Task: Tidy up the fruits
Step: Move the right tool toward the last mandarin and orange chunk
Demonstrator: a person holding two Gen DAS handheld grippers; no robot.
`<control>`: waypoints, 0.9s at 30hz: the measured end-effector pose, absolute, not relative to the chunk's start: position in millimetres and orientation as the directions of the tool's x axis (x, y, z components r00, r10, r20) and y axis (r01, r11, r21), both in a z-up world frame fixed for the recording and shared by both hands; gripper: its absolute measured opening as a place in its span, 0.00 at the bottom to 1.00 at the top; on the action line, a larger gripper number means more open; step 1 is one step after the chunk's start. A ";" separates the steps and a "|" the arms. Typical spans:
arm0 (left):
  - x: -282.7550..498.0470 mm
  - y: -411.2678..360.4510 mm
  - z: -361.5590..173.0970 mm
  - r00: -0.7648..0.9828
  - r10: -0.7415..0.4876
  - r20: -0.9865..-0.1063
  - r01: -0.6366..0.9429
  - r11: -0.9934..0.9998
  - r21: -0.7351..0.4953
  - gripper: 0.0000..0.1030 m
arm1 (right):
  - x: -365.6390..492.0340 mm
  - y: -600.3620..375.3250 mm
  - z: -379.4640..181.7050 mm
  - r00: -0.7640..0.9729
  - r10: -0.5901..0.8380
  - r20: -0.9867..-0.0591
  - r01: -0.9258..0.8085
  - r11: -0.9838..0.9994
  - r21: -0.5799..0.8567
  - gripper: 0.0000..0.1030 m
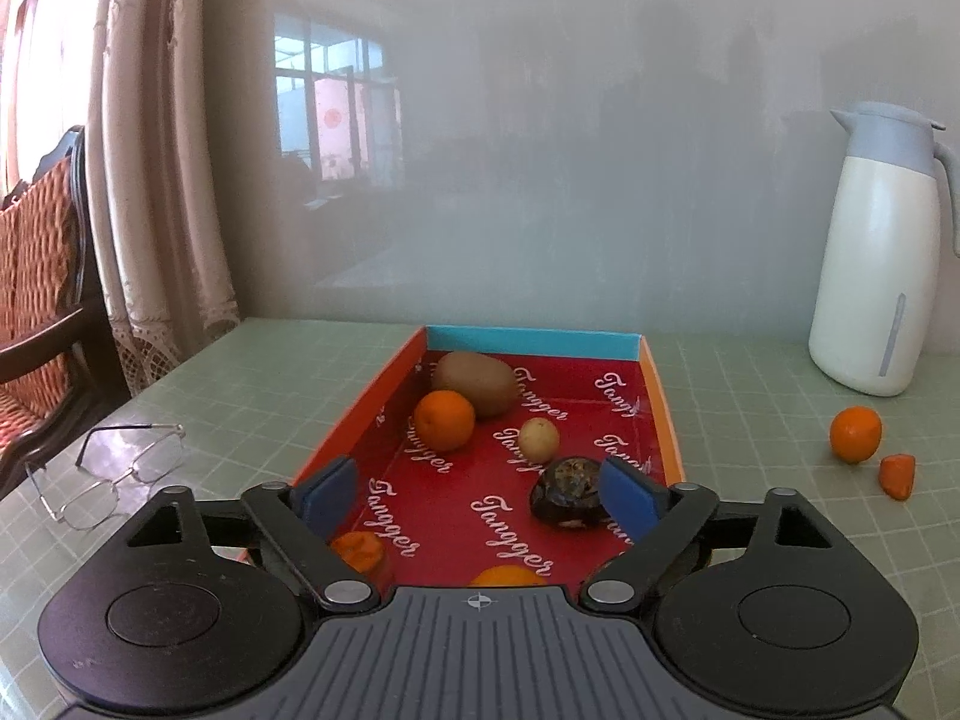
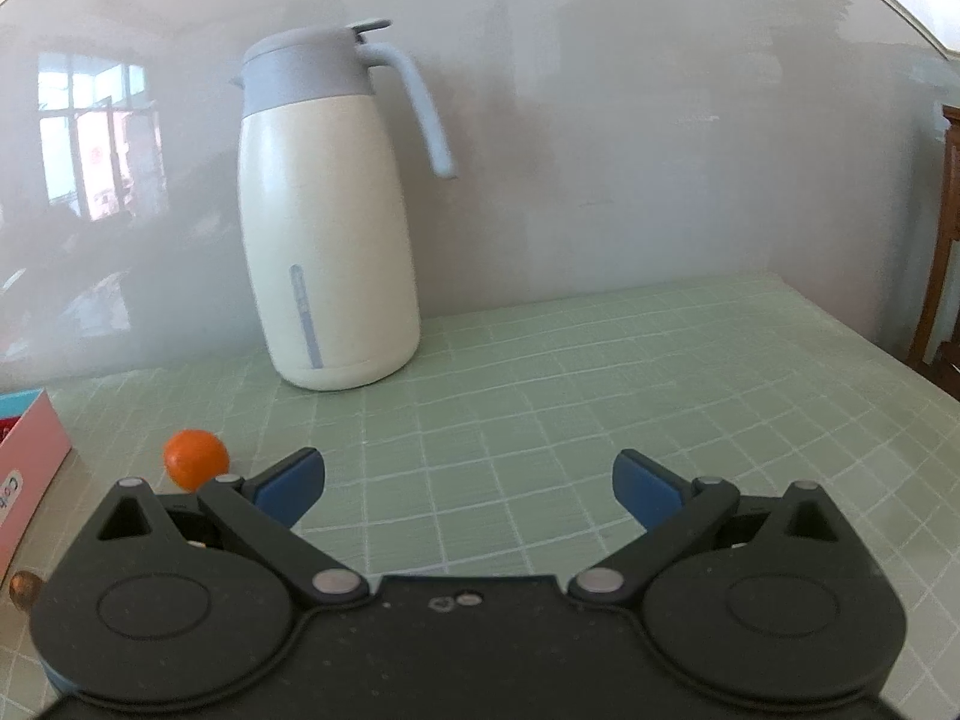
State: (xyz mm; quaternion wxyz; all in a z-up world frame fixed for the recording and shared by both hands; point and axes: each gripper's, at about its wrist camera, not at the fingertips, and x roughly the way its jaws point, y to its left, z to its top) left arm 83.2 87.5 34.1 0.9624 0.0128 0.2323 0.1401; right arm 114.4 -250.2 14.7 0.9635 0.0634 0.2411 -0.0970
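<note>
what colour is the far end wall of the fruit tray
Light blue far end wall, unlike the orange sides; clearest in the left wrist view.

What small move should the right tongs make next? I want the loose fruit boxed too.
Probably swing the right tongs left toward the orange on the table near the box. They are open, empty, and the orange sits left of their left finger, outside the gap. The left tongs hover open over the box.

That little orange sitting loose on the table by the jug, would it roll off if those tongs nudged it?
Probably. The orange looks round and rests on the flat table with nothing against it, so a nudge would likely roll it. Its skin looks smooth, so it may slip between the open right tongs.
</note>
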 end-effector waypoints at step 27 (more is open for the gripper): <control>70.7 137.6 23.7 0.821 0.341 -0.457 -0.348 0.935 0.073 0.89 | 140.9 -183.5 -4.2 0.864 -0.026 -0.503 0.028 1.000 -0.002 0.89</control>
